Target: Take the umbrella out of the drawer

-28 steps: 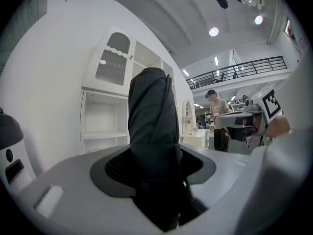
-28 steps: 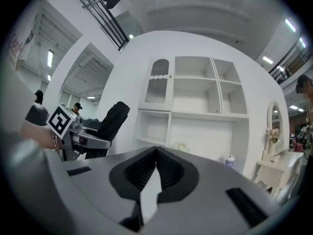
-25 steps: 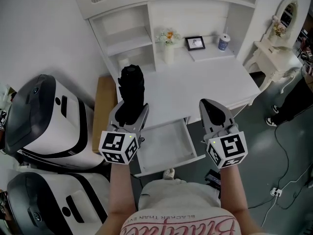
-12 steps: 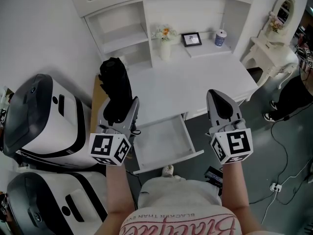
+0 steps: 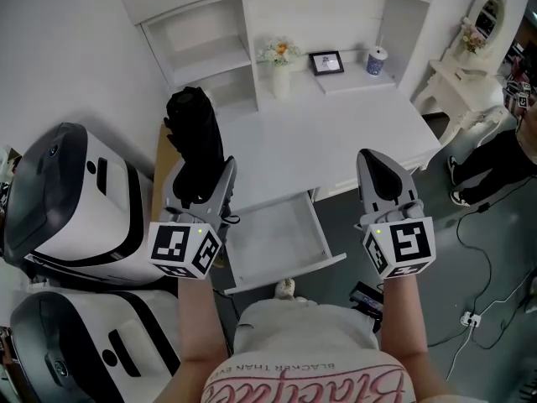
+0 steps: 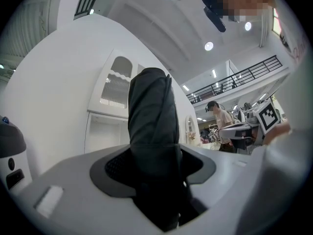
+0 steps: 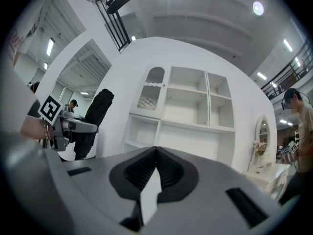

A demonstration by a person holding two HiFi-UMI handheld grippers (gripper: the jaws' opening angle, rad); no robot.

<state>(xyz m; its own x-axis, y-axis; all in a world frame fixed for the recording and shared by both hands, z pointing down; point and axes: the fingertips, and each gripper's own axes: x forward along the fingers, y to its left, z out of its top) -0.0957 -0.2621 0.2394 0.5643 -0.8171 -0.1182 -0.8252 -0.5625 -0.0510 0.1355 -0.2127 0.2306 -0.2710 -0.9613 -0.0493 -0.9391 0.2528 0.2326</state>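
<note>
A black folded umbrella stands upright in my left gripper, which is shut on its lower part, above the desk's left edge. In the left gripper view the umbrella fills the gap between the jaws of that gripper. Below and to the right, the white drawer stands pulled out and looks empty. My right gripper hovers right of the drawer; its jaws meet at the tip with nothing between them. The right gripper view also shows the umbrella at its left.
The white desk carries a flower vase, a picture frame and a cup at the back, under shelves. Two white-and-black machines stand at the left, a dressing table at the right. Cables lie on the floor.
My left gripper has lifted the umbrella a little and carried it leftward, away from the drawer. The right gripper has shifted slightly to the right and stays shut.
</note>
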